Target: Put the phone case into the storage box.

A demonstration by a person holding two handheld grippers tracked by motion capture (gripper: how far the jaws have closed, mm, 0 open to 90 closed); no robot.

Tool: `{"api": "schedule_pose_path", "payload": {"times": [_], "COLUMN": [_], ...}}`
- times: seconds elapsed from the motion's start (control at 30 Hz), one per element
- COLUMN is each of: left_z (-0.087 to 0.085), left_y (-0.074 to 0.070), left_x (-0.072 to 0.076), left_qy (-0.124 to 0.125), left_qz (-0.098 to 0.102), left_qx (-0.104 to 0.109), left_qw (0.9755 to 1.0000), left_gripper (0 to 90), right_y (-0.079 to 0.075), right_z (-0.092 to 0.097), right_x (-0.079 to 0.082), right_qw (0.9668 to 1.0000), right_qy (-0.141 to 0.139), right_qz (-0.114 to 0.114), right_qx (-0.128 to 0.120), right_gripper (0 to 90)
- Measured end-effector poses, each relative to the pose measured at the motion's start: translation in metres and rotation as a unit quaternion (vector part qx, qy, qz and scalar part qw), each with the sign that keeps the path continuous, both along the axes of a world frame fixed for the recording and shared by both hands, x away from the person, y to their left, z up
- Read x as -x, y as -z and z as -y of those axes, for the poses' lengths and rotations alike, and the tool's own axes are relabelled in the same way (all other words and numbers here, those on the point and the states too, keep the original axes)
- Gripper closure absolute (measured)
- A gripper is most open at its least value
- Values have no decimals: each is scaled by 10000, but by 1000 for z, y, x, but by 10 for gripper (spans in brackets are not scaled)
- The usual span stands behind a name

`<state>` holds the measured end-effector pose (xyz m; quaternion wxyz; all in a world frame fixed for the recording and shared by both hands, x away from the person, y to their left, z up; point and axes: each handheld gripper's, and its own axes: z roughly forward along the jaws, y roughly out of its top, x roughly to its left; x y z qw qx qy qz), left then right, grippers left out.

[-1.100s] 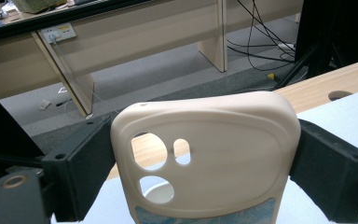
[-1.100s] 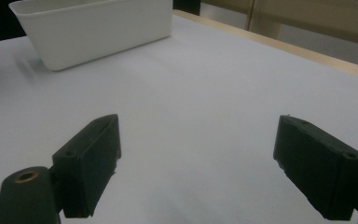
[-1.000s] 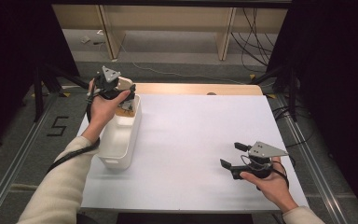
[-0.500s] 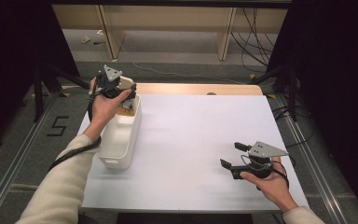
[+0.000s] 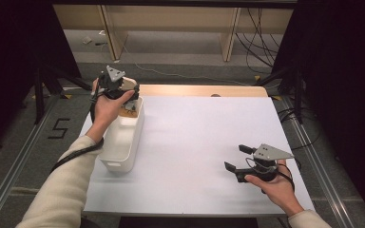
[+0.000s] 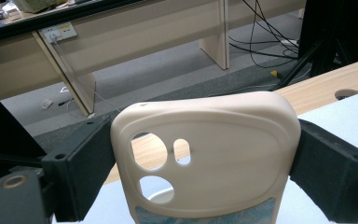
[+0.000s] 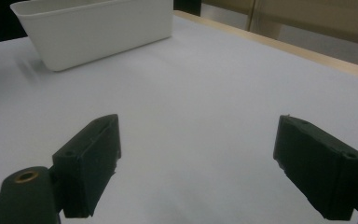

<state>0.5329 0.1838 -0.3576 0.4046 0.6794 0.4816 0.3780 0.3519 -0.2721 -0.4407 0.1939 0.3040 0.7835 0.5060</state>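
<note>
My left gripper (image 5: 123,88) is raised over the far end of the white bin (image 5: 123,137) and is shut on a beige phone case (image 6: 205,154). The case (image 5: 129,84) has camera cut-outs and a blue patterned strip at its lower edge; both black jaws press its side edges in the left gripper view. My right gripper (image 5: 237,157) rests low over the white table (image 5: 195,137) near the front right, jaws wide apart with nothing between them; its gripper (image 7: 196,163) shows bare table between the jaws. Something small lies in the bin's far end (image 5: 131,108); I cannot tell what.
The white bin (image 7: 98,28) stands along the table's left edge. A wooden strip (image 5: 199,90) with a hole runs along the far edge. Beyond it are floor, desk legs and cables (image 5: 261,28). Metal rails flank the table.
</note>
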Motion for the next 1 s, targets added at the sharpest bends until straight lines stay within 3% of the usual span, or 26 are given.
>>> {"api": "schedule_pose_path", "payload": {"times": [1.0], "left_z": [0], "left_y": [3], "left_x": [-7], "left_qy": [73], "left_qz": [-26], "left_qx": [-163], "left_qw": [9998], "left_gripper": [111], "right_y": [0], "right_z": [0], "right_x": [-1], "right_qw": [10000], "right_qy": [5], "right_qz": [2], "right_qx": [7], "right_gripper": [161]}}
